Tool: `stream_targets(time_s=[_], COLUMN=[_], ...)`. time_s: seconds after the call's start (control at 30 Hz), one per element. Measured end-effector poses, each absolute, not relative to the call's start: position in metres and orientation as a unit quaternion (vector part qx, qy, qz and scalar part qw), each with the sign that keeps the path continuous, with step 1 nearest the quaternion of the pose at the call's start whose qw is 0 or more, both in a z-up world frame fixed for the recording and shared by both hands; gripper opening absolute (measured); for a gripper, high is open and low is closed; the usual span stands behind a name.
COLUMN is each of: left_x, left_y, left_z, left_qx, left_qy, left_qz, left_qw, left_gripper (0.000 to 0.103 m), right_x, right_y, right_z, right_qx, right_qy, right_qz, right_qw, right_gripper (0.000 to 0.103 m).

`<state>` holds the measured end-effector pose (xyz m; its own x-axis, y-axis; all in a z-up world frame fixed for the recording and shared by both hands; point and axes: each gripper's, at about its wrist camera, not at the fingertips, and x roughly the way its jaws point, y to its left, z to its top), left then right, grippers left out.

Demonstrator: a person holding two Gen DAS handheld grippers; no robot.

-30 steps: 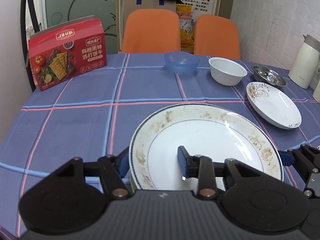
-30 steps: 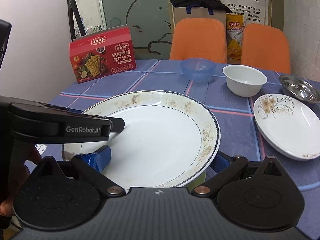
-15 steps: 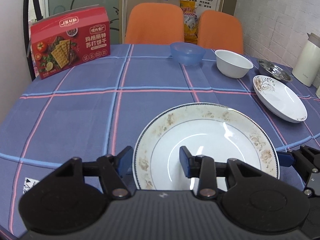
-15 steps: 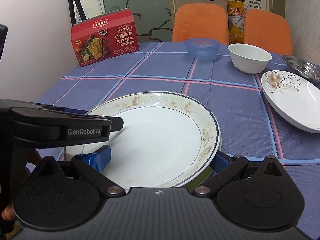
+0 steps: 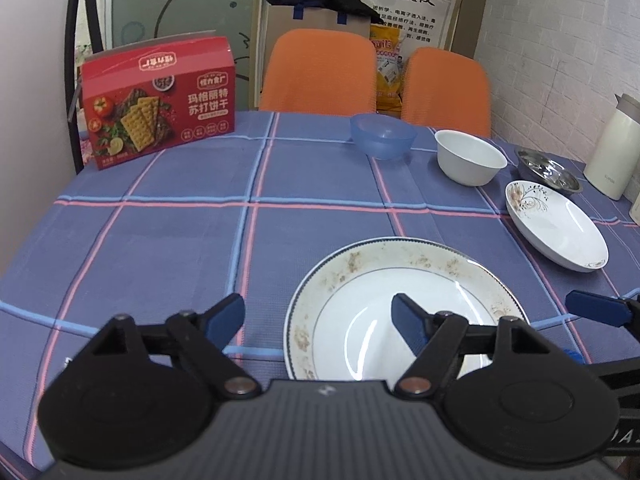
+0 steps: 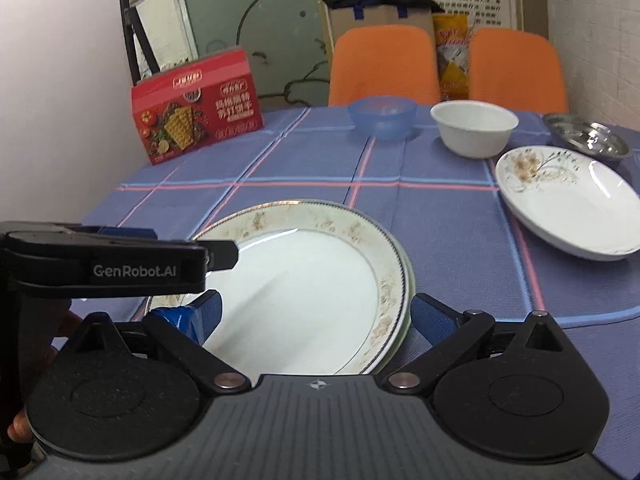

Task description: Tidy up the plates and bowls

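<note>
A large gold-rimmed white plate (image 5: 400, 304) (image 6: 304, 280) lies on the near table edge, stacked on a green-edged plate (image 6: 409, 292). My left gripper (image 5: 318, 316) is open, its jaws straddling the plate's left rim without gripping. My right gripper (image 6: 316, 314) is open, its jaws astride the plate's near right rim. Further back sit a floral white plate (image 5: 556, 228) (image 6: 568, 204), a white bowl (image 5: 470, 156) (image 6: 474, 128), a blue bowl (image 5: 382, 135) (image 6: 382, 116) and a steel dish (image 5: 548, 170) (image 6: 588, 138).
A red cracker box (image 5: 158, 100) (image 6: 196, 104) stands at the back left of the checked tablecloth (image 5: 180, 240). A white kettle (image 5: 612, 148) stands at the far right. Two orange chairs (image 5: 320, 72) stand behind the table.
Both grippers have lowered the large plate onto the stack and opened. The left gripper has drawn back and widened; the plate now rests free.
</note>
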<state>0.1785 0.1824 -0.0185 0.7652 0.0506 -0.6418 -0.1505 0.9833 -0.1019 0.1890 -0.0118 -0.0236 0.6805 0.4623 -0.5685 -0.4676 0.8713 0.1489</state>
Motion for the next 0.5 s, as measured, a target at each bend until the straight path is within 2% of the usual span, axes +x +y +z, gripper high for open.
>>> stream_targets(time_s=[0.17, 0.5], left_x=[0.175, 0.195], left_y=[0.183, 0.145], left_z=[-0.017, -0.008], left_qx=[-0.083, -0.068], left_qy=[0.338, 0.346], left_qz=[0.054, 0.009], left_qw=[0.936, 0.936], left_gripper=[0.074, 0.074], right_x=[0.186, 0.193], right_y=[-0.032, -0.091], right_z=[-0.014, -0.031], right_qx=[0.001, 0.058], right_qy=[0.285, 0.309], right_qz=[0.233, 0.178], right_qw=[0.930, 0.932], right_gripper=[0.089, 0.089])
